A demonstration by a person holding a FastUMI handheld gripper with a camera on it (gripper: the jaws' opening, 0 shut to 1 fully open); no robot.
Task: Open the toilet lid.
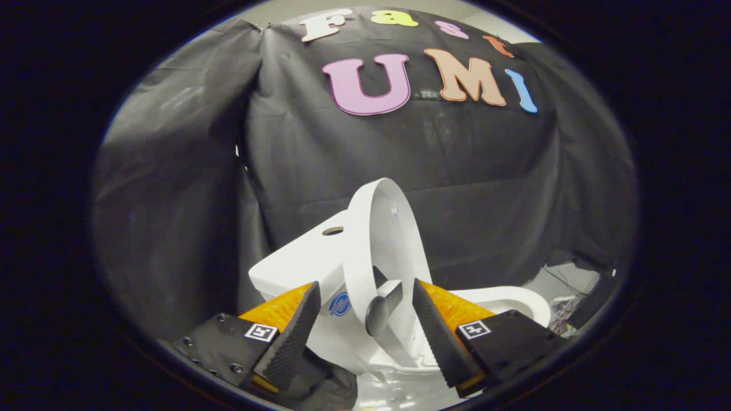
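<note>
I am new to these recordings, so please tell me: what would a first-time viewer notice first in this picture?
First comes the white toilet lid, standing raised on edge just ahead of the gripper, whose jaws are open and apart on either side of it, not pressing it. To one side of the lid is the white tank with a round hole on top, to the other the rim of the bowl; black cloth hangs behind.
</note>
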